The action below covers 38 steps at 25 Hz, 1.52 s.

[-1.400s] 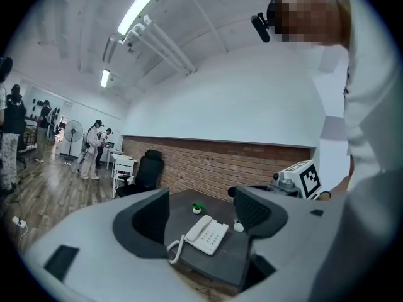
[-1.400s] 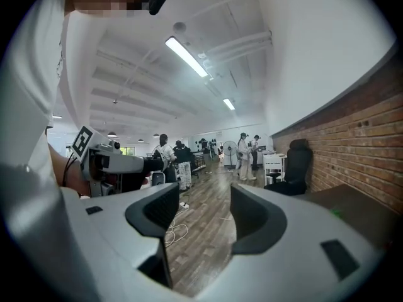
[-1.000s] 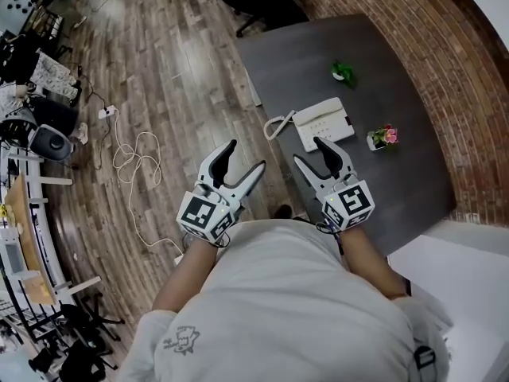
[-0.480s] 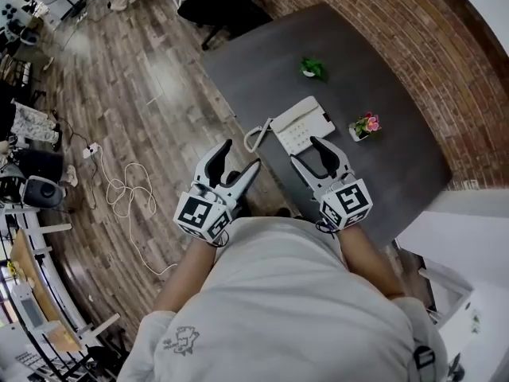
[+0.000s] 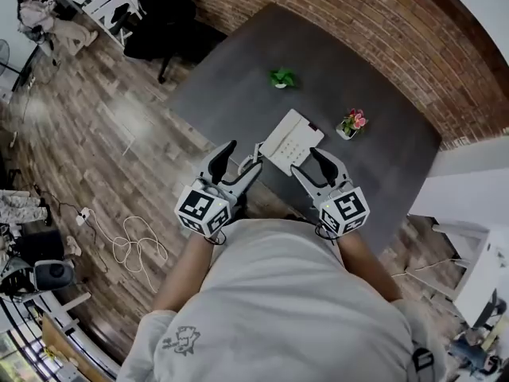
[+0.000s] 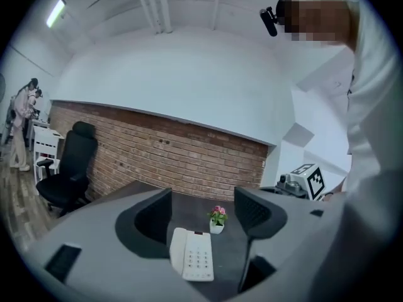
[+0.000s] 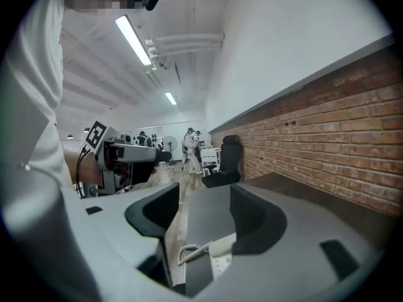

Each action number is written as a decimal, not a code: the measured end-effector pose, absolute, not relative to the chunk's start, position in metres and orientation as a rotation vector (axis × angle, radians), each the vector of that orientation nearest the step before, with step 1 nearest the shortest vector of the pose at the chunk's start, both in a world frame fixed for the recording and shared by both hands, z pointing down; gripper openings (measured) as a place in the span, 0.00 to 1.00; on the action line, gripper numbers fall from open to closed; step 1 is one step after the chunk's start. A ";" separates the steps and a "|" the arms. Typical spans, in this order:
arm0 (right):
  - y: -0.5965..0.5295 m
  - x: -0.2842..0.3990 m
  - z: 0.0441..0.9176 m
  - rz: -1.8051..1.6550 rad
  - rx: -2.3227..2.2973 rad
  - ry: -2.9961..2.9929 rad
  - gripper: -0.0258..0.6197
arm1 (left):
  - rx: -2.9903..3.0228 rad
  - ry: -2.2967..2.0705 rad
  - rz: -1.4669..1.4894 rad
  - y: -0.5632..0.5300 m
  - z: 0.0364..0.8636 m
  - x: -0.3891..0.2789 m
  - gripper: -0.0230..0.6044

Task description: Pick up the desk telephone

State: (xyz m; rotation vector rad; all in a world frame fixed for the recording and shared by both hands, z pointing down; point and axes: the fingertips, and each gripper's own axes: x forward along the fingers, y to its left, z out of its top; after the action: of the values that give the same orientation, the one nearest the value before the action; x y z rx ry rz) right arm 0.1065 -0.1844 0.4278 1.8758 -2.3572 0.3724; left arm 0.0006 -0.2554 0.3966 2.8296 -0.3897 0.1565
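Left gripper (image 5: pixel 243 157) and right gripper (image 5: pixel 307 162): jaws wide apart on both, nothing held, hovering at the near edge of a dark grey tabletop (image 5: pixel 382 102). White push-button desk telephone (image 5: pixel 291 139) lies flat just ahead, between the two grippers, untouched. Small white pot of pink flowers (image 5: pixel 351 123) sits near its right, small green plant (image 5: pixel 280 77) farther back. Red brick wall (image 5: pixel 358 22) behind, wood-plank floor (image 5: pixel 95 150) left, black office chair (image 5: pixel 163 30) at far corner.

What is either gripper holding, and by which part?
Nothing. The left gripper and right gripper are both open, short of the telephone, which lies untouched on the desk.
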 end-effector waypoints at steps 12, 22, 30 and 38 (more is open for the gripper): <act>-0.211 0.111 0.420 0.407 2.177 -2.086 0.44 | 2.842 0.043 0.174 -0.302 0.397 0.026 0.55; -0.209 0.105 0.415 0.425 2.376 -1.891 0.44 | 2.825 0.326 0.174 -0.311 0.394 0.038 0.55; -0.209 0.093 0.419 0.455 2.462 -1.794 0.44 | 2.789 0.460 0.214 -0.314 0.404 0.039 0.54; -0.192 0.101 0.435 0.530 2.506 -1.743 0.44 | 2.760 0.525 0.286 -0.301 0.419 0.050 0.54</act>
State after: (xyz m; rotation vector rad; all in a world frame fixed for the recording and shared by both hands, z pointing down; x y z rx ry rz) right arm 0.1013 -0.1923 0.4354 2.5064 -1.7433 0.5300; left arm 0.0498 -0.3009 0.4193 2.7605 0.5253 0.2861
